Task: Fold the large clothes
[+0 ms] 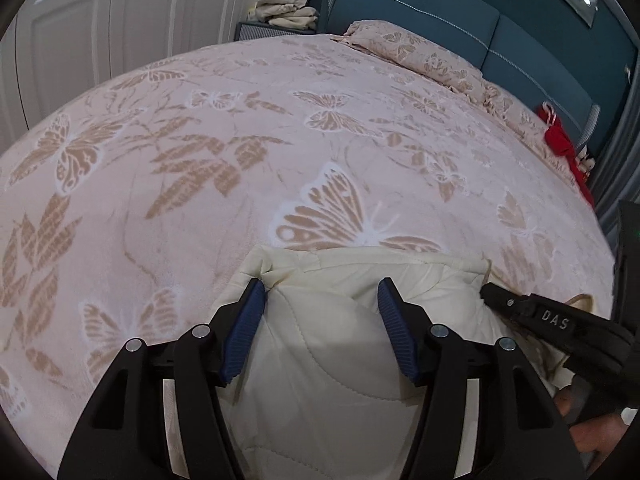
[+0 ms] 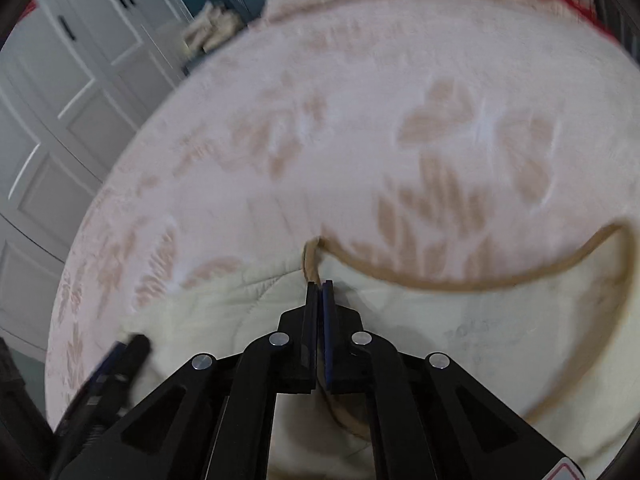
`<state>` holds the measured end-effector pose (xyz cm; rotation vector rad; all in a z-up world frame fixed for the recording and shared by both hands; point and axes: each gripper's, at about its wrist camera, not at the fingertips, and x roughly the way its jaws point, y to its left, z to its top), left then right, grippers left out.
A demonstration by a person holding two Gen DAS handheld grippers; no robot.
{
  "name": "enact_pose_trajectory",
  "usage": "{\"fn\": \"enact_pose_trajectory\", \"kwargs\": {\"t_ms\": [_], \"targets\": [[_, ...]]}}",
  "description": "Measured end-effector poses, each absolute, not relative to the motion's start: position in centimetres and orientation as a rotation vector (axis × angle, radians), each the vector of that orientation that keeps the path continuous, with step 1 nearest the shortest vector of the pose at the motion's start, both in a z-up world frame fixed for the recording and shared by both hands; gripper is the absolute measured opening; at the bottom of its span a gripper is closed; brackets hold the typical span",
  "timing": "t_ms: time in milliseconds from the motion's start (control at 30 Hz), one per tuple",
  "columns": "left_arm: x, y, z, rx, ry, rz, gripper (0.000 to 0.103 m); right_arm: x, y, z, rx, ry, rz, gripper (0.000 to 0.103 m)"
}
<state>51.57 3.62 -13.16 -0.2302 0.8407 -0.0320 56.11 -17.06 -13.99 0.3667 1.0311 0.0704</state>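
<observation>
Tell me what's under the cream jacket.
The butterfly blanket on the bed lies under the jacket. Whatever else sits beneath is covered.

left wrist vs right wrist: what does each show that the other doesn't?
Left wrist only: the left tongs open over the cream quilted garment, a butterfly-print pillow against the teal padded headboard, sharp detail.

Right wrist only: the right tongs shut on the garment's tan trimmed edge, which loops away to the right; dark handles on the white cabinet doors; heavy blur.

Both: the pink butterfly-print bedspread, the beige folded pile beyond the bed, red fabric at the far edge, and the other hand's tongs.
</observation>
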Motion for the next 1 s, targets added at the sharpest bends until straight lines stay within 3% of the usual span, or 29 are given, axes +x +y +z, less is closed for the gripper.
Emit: {"fn": "enact_pose_trajectory", "kwargs": {"t_ms": [300,367,500,667,833,1000], "targets": [[52.3,1.5,-13.3,-0.076,0.869,0.035,0.065,55.5,-16.7,-13.1,0.312,1.006,0.027,0.000],[52.6,1.5,-12.6,-0.068,0.901,0.008,0.069,53.3,-17.9,-11.0,0.280,0.963,-0.025,0.008],[51.1,0.4,-9.1,-0.139,0.877,-0.112,0.069,47.1,-25.5,-7.3,0.387,0.898,-0.049,0.012],[51.0,-7.5,-6.0,-0.311,0.962,-0.410,0.072,41.5,-36.2,-6.6,0.430,0.856,-0.230,0.030],[51.1,-17.4,-6.9,-0.126,1.001,-0.471,0.075,41.1,-40.2,-8.0,0.567,0.858,-0.251,0.030],[53.3,-21.1,-10.1,-0.113,1.132,-0.428,0.075,42.0,-40.8,-9.3,0.596,0.870,-0.243,0.030]]}}
